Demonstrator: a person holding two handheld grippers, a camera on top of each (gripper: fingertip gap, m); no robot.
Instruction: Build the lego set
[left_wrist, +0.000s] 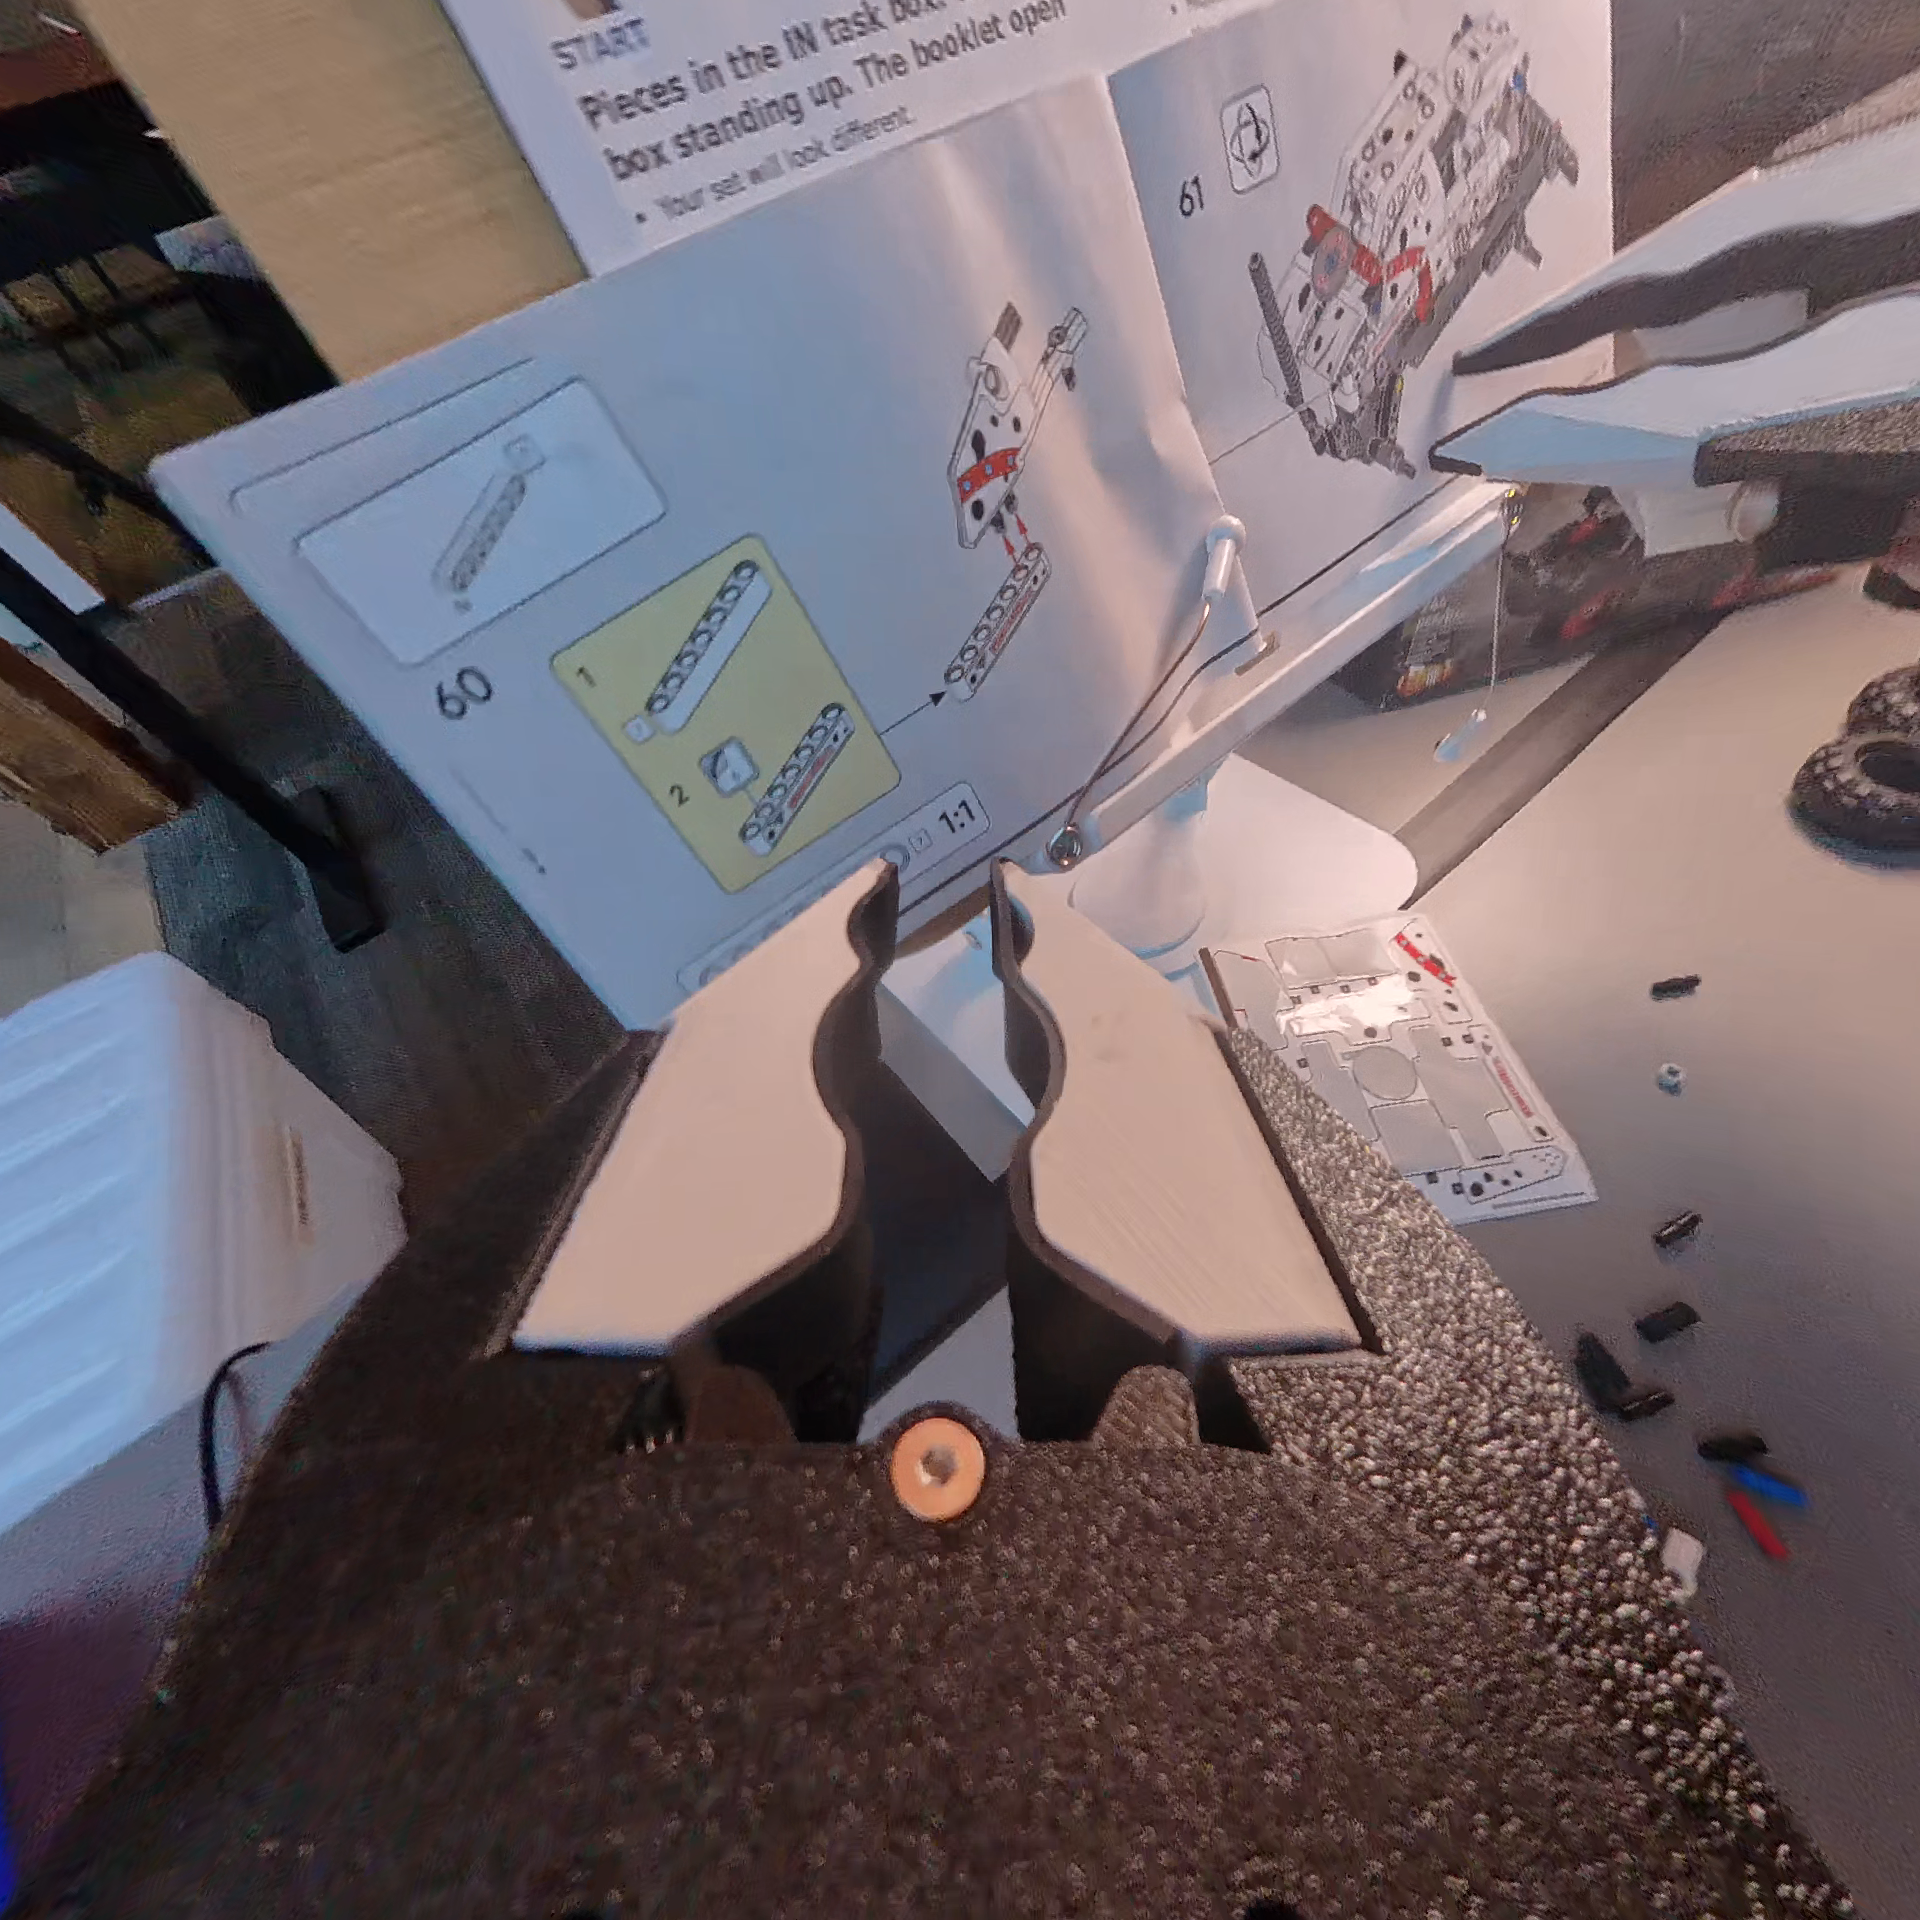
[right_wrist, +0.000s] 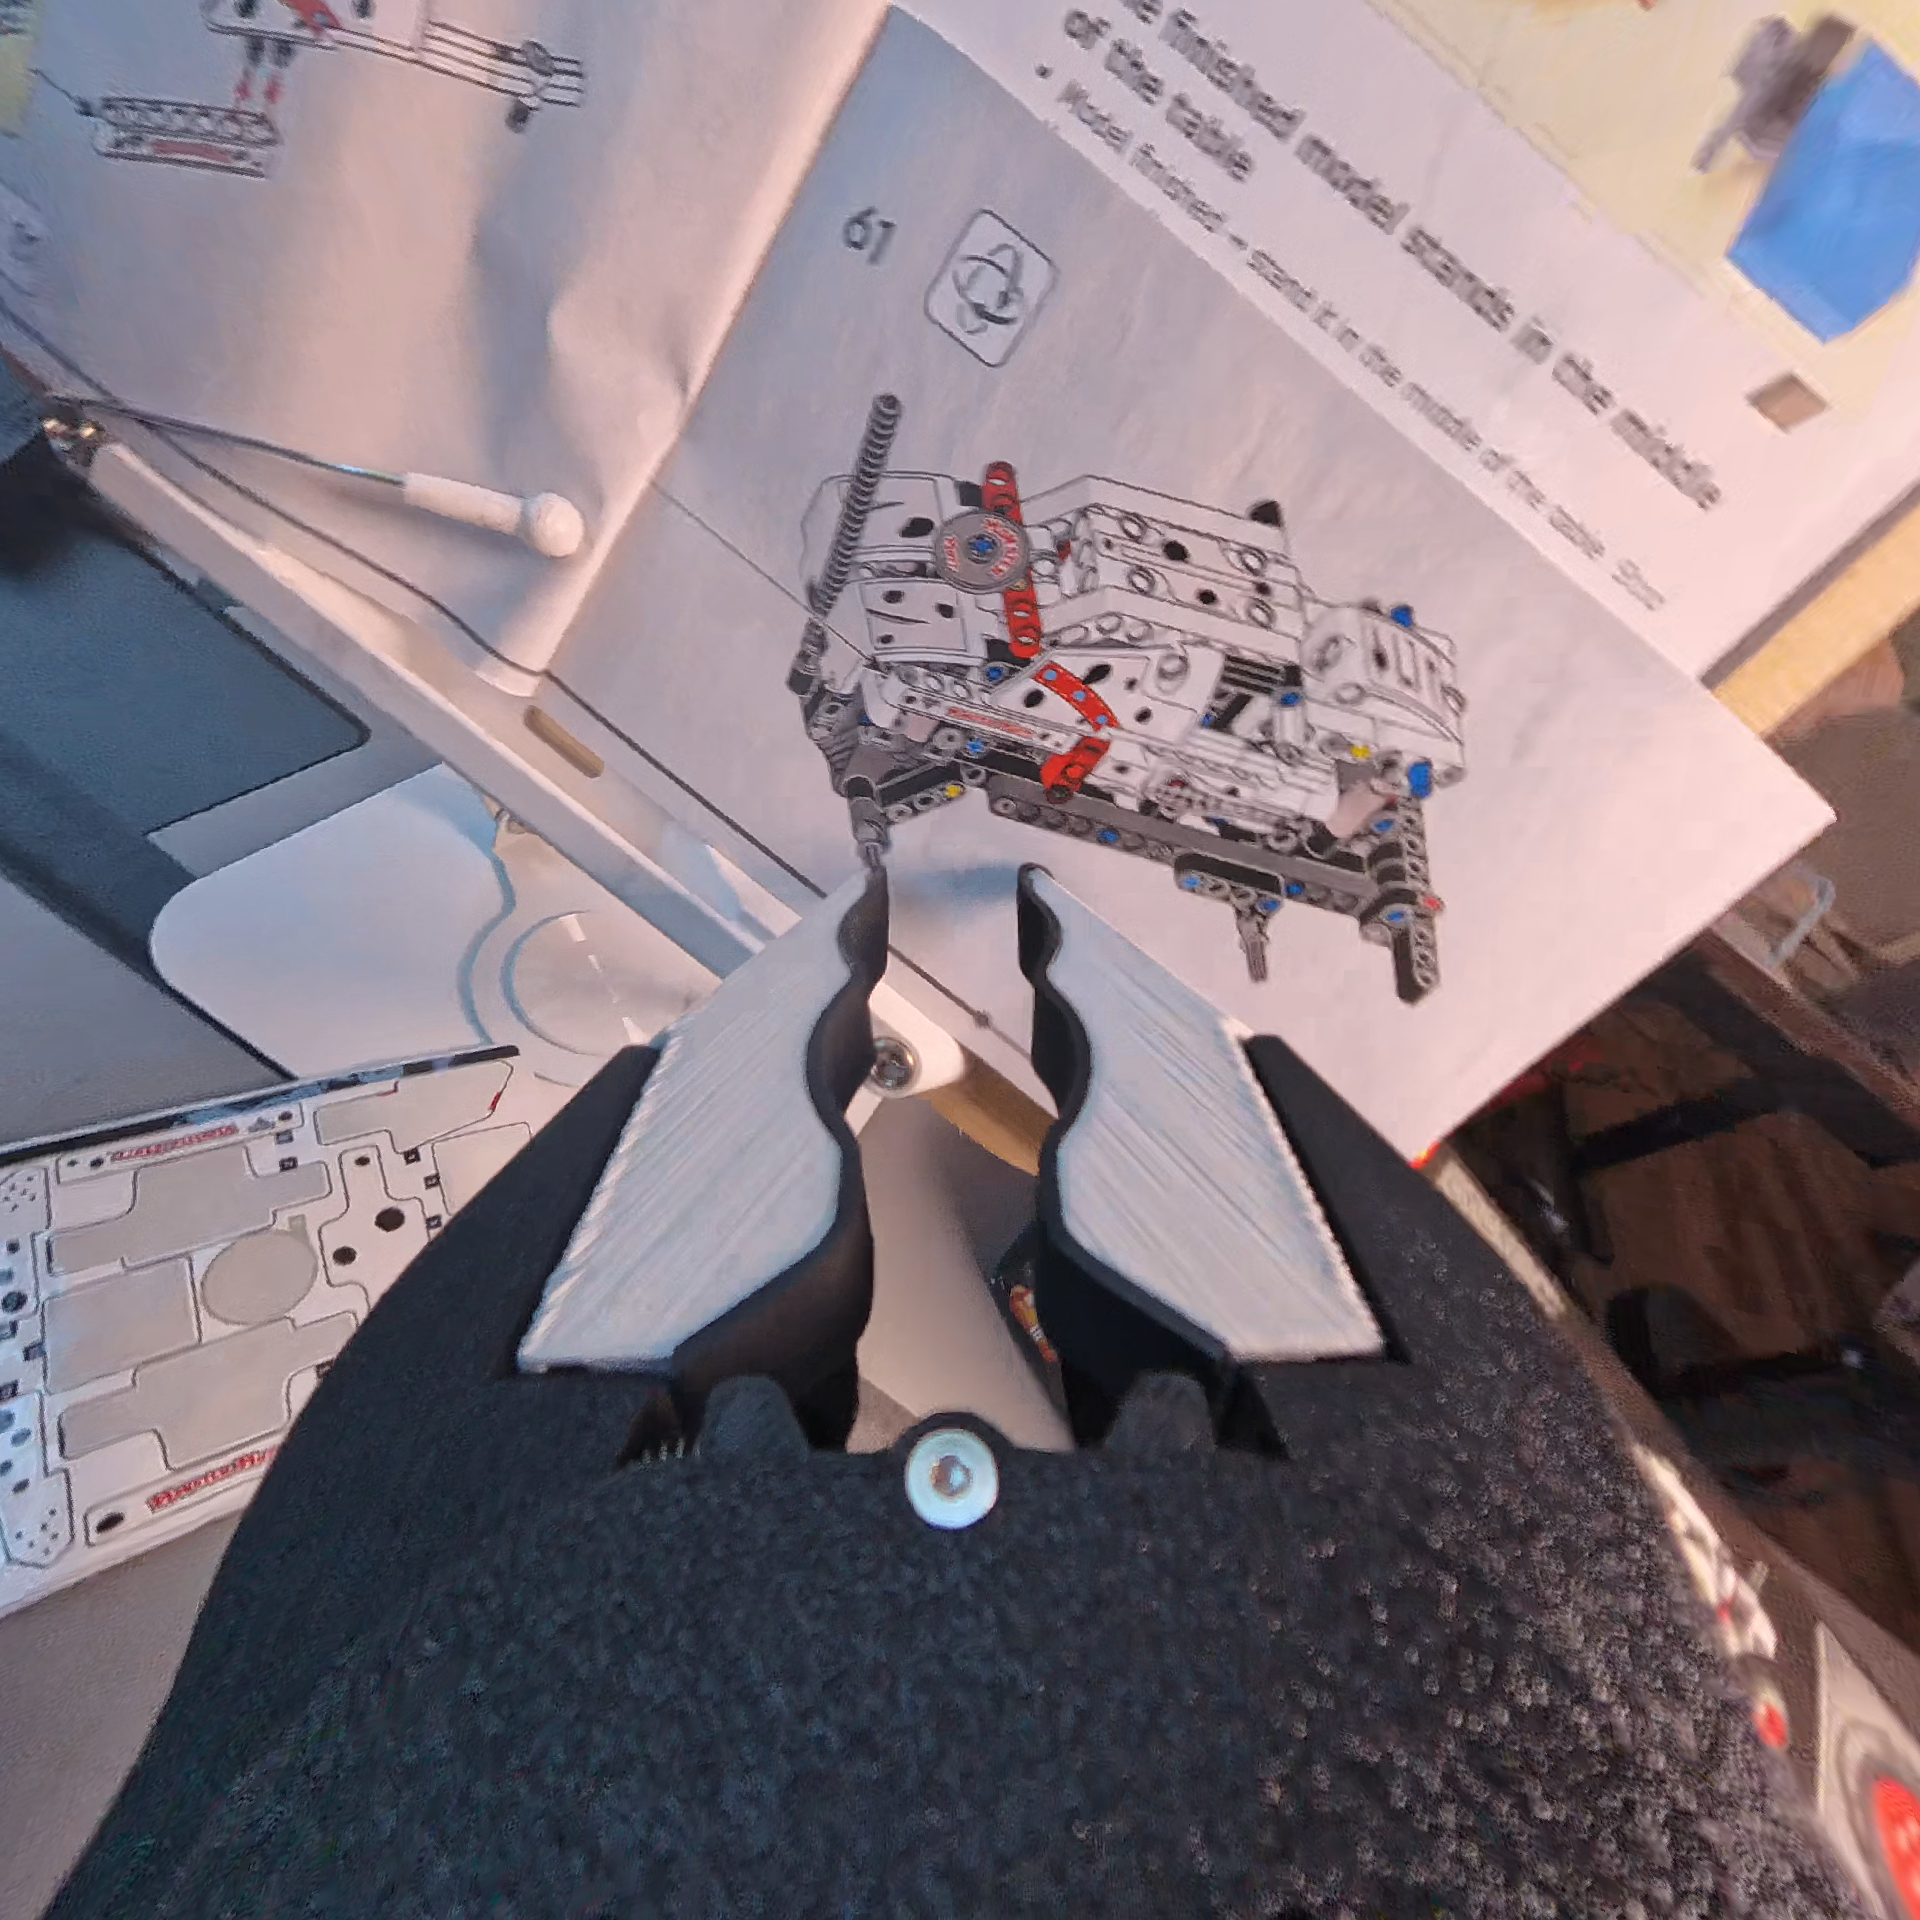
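The instruction booklet (left_wrist: 831, 499) stands open on a white stand (left_wrist: 1143, 862), its two pages showing drawn build steps; a thin cord with a white bead (right_wrist: 540, 520) runs across the pages. Small loose lego pieces (left_wrist: 1662, 1340), mostly black with one blue and one red pin, lie scattered on the grey table (left_wrist: 1714, 831) to the right of the stand. A mostly used sticker sheet (left_wrist: 1403, 1070) lies flat just beside the stand's base. Two black tyres (left_wrist: 1870, 758) sit farther right on the table, and a dark printed box (left_wrist: 1558, 582) stands behind the stand.

The left gripper (left_wrist: 943, 883) points at the lower edge of the booklet, its tongs apart with nothing between them. The right gripper (right_wrist: 951, 883) faces the right-hand page, its tongs likewise apart and empty, and its tips show at the right of the left wrist view.

A printed paper notice (left_wrist: 790, 94) hangs behind the booklet on a cardboard panel (left_wrist: 312, 156). A white container (left_wrist: 135, 1195) sits at the left.
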